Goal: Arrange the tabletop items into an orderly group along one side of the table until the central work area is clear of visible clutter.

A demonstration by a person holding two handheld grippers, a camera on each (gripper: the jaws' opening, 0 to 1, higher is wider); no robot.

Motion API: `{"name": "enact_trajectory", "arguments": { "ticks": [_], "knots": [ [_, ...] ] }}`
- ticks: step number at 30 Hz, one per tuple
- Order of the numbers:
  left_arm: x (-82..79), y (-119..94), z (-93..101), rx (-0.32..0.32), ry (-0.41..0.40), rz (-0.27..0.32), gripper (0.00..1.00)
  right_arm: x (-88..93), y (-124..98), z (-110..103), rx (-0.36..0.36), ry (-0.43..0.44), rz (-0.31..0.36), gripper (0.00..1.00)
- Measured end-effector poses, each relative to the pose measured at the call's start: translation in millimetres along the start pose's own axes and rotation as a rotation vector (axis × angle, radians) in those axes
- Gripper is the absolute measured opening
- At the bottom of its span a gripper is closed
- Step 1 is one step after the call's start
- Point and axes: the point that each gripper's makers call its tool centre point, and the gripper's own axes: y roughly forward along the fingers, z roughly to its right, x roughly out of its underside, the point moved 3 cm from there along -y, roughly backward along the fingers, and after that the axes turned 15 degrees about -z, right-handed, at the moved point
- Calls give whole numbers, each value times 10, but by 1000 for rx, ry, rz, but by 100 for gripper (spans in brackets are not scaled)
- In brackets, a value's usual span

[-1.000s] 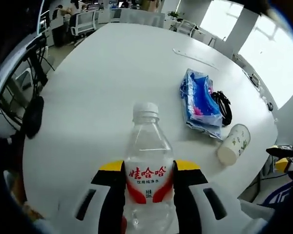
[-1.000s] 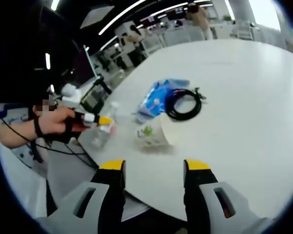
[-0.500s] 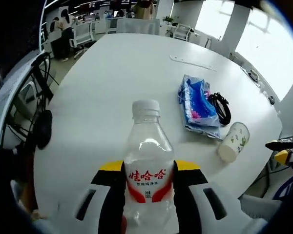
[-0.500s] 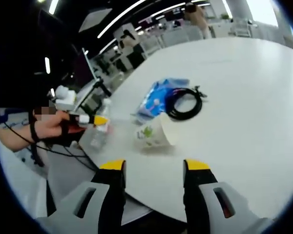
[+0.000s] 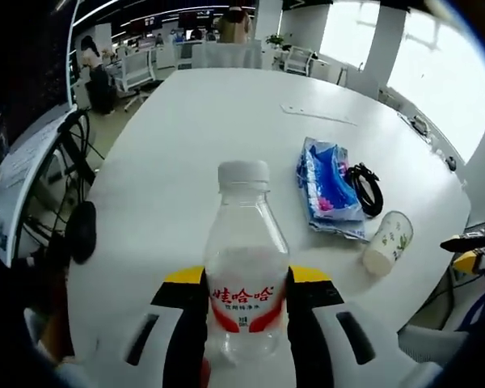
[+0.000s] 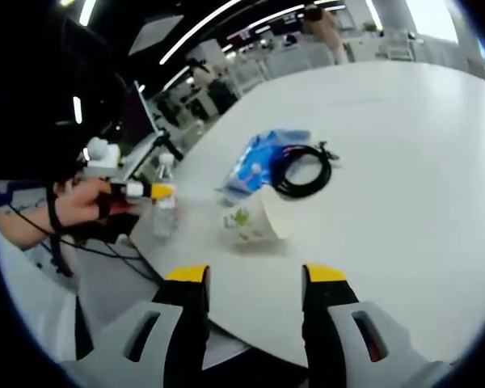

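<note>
A clear water bottle (image 5: 246, 267) with a white cap and red label stands upright between my left gripper's (image 5: 246, 279) jaws, which are shut on its body. In the right gripper view the same bottle (image 6: 163, 212) sits upright near the table's near-left edge, held by the left gripper (image 6: 145, 191) in a person's hand. A blue plastic packet (image 5: 330, 186) (image 6: 259, 162), a coiled black cable (image 5: 367, 183) (image 6: 301, 171) and a paper cup (image 5: 388, 242) (image 6: 252, 220) lying on its side rest on the white table (image 5: 194, 137). My right gripper (image 6: 250, 279) is open, short of the cup.
The round white table (image 6: 404, 162) stretches far beyond the items. A thin white strip (image 5: 317, 114) lies at the far side. Office chairs (image 5: 137, 69) and desks stand beyond the table. A black cable and mouse-like object (image 5: 82, 230) hang off the left edge.
The left gripper has tipped the bottle upright and brought it down toward the table edge. The right gripper has stayed almost still.
</note>
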Motion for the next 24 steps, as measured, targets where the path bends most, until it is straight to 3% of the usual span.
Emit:
{"name": "enact_trajectory", "arguments": {
  "ticks": [24],
  "knots": [
    [161, -182, -104, -28, 8, 85, 37, -29, 30, -20, -9, -16, -14, 43]
  ]
}}
